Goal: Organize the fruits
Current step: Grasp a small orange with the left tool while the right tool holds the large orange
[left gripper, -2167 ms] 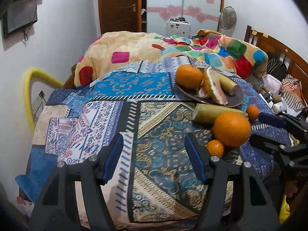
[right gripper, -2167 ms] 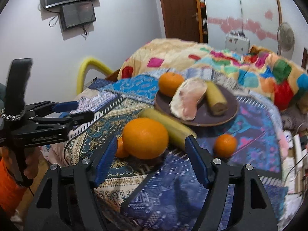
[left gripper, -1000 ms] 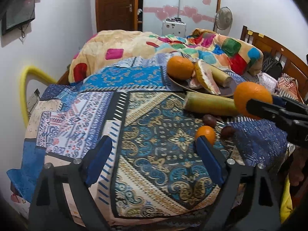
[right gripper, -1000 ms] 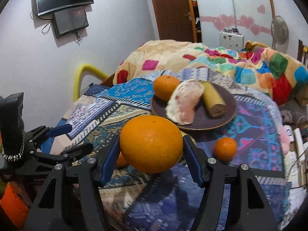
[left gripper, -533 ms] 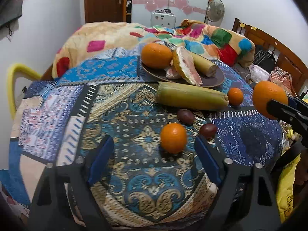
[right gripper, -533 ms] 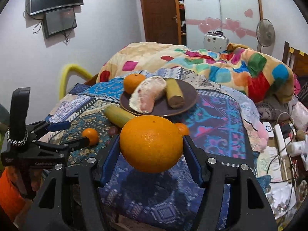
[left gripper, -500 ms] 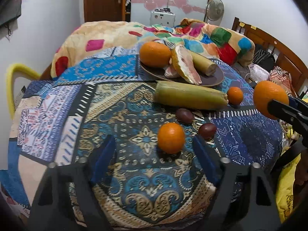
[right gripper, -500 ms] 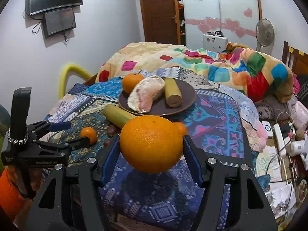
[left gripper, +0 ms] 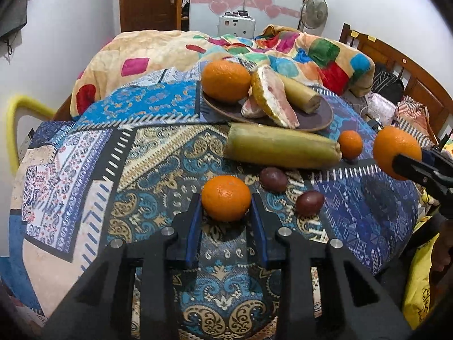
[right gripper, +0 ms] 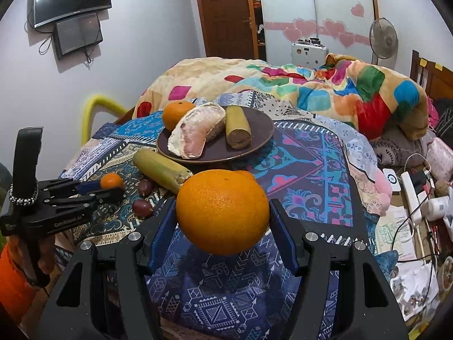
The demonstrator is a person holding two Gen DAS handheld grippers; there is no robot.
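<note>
A small orange (left gripper: 226, 197) lies on the patterned bedspread between the pads of my left gripper (left gripper: 226, 201), whose jaws are closing with both pads against its sides. My right gripper (right gripper: 222, 209) is shut on a large orange (right gripper: 222, 215), held up above the bedspread's near right part. The large orange (left gripper: 396, 153) also shows at the right of the left wrist view. Farther back, a brown plate (left gripper: 320, 119) carries another orange (left gripper: 226, 80), a pomelo wedge (left gripper: 271, 96) and a short yellow-green piece (left gripper: 300, 95).
A long yellow-green fruit (left gripper: 280, 148) lies in front of the plate, with a second small orange (left gripper: 350, 144) at its right end and two dark brown fruits (left gripper: 273, 179) (left gripper: 309, 202) nearer me. A colourful quilt (right gripper: 311, 90) is heaped behind. Cables and a power strip (right gripper: 410, 189) clutter the right.
My left gripper came forward over the small orange and its jaws narrowed from wide apart until they met it. My right gripper drew away from the plate, the large orange still in it.
</note>
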